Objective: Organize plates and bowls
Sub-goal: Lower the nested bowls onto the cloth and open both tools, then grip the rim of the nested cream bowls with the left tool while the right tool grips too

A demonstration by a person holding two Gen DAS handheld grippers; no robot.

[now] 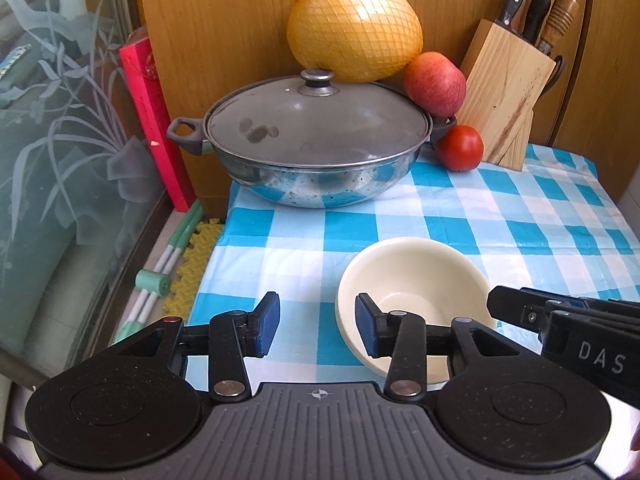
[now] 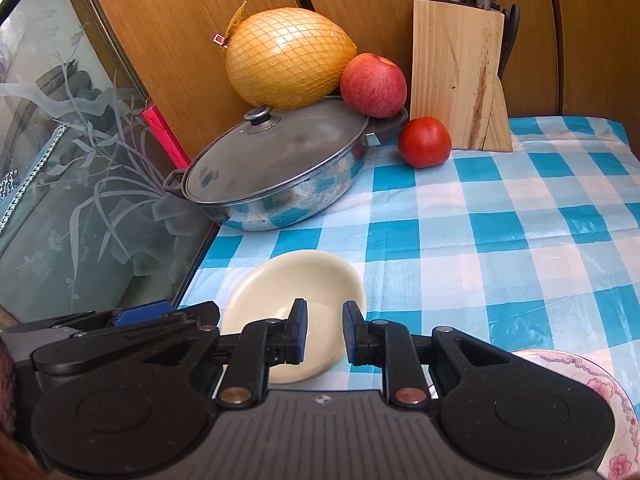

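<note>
A cream bowl (image 1: 416,276) sits on the blue-checked tablecloth (image 1: 500,220). My left gripper (image 1: 318,324) is open and straddles the bowl's left rim: one blue pad is inside the bowl, the other outside, and neither presses on it. In the right wrist view the bowl (image 2: 288,280) lies just ahead. My right gripper (image 2: 325,332) is nearly closed over its right rim, with the wall between the pads. From the left wrist view, the right gripper (image 1: 494,304) meets that rim from the right. A plate with pink flowers (image 2: 596,396) lies at the near right.
A lidded steel pan (image 1: 316,140) stands at the back, with a netted pomelo (image 1: 356,24) and an apple (image 1: 434,84) behind it. A tomato (image 1: 460,148) and a wooden knife block (image 1: 508,92) are at the back right. An etched glass panel (image 1: 60,160) borders the left edge.
</note>
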